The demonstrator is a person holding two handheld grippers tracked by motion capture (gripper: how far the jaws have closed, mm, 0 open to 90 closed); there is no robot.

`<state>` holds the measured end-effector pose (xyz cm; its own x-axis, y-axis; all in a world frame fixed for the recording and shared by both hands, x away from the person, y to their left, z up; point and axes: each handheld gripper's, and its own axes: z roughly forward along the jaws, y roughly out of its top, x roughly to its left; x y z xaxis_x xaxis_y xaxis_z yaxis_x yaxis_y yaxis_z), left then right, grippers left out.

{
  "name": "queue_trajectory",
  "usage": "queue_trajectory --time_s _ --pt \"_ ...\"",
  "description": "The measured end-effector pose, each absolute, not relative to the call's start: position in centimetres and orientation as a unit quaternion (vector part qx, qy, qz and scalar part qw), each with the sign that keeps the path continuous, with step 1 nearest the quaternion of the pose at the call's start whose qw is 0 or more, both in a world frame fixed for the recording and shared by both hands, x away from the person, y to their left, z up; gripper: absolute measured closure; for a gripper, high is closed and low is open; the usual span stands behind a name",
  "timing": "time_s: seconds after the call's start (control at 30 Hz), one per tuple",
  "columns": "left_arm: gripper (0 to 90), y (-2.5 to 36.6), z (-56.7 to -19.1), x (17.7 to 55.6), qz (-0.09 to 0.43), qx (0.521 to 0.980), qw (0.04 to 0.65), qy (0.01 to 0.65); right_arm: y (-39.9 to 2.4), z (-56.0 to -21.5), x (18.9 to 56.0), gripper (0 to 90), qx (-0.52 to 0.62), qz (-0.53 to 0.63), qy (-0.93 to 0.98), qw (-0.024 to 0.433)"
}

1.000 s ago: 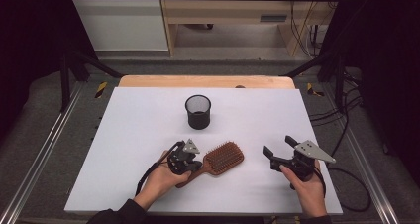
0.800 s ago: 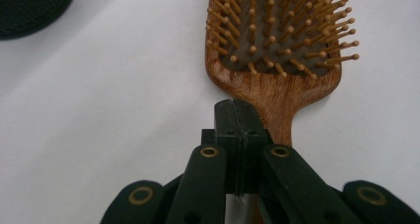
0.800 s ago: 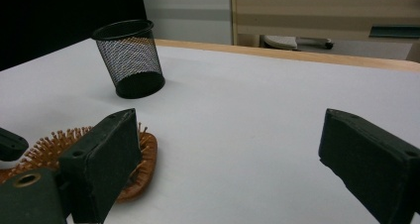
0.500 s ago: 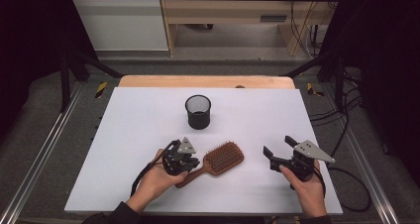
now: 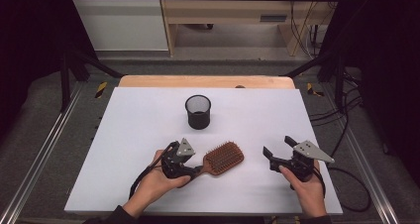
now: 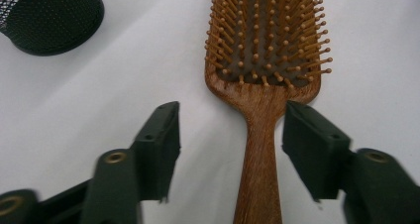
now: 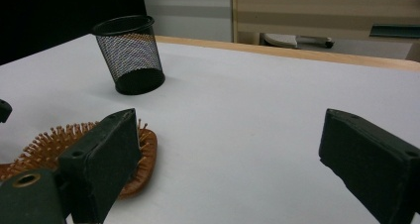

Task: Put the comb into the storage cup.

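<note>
A white table [image 5: 138, 120] stood on grey floor [image 5: 34, 130]. Beyond its far edge were a wooden bench [image 5: 237, 11] and a pale wall [image 5: 119, 21].

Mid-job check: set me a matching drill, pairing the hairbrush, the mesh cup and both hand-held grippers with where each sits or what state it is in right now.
Things:
1. hairbrush
2. mesh cup
3. left hand-held gripper
4. right hand-held gripper

States:
A. jaws apart over bare table, nothing between them
B. upright, farther from the person than the brush
C. lying flat, bristles up
D. jaws just opened, astride the wooden handle without pressing it

Pairs: 1-C, 2-B, 3-D, 4-A
</note>
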<state>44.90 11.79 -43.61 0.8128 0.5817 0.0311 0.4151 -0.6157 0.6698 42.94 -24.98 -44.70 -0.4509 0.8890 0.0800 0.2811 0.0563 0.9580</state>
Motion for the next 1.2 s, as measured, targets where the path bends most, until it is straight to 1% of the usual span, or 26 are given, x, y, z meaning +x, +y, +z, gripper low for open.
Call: queue_trajectory --time_s 0.03,0.07,0.1,0.17,0.27,0.4,0.8,1.2 --pt "32.1 11.7 -43.6 44.8 0.124 0.89 0.338 0.282 -25.0 -44.7 42.9 8.8 0.438 0.529 0.668 0.287" --pt "28.2 11.7 -43.6 44.8 0.123 0.889 0.335 0.285 -25.0 -44.7 42.9 8.7 0.438 0.529 0.668 0.287" --pt "28.2 11.5 -43.6 44.7 0.126 0.888 0.333 0.29 -25.0 -44.7 42.9 8.7 0.438 0.529 0.668 0.287" --pt "20.5 11.4 -43.6 44.6 0.123 0.887 0.333 0.295 -24.9 -44.7 42.9 8.7 0.439 0.529 0.667 0.287" --pt "13.0 11.3 -43.7 44.6 0.119 0.887 0.332 0.297 -24.9 -44.7 42.9 8.7 0.44 0.528 0.667 0.286" --pt "6.9 11.2 -43.9 44.6 0.11 0.889 0.334 0.293 -24.9 -44.7 42.9 8.7 0.44 0.528 0.668 0.286" --pt "5.8 10.5 -44.3 44.4 0.108 0.901 0.317 0.278 -24.9 -44.8 43.0 8.3 0.44 0.526 0.67 0.284" --pt "5.8 10.0 -44.5 44.3 0.108 0.905 0.312 0.269 -24.8 -44.8 43.0 8.3 0.439 0.526 0.67 0.285"
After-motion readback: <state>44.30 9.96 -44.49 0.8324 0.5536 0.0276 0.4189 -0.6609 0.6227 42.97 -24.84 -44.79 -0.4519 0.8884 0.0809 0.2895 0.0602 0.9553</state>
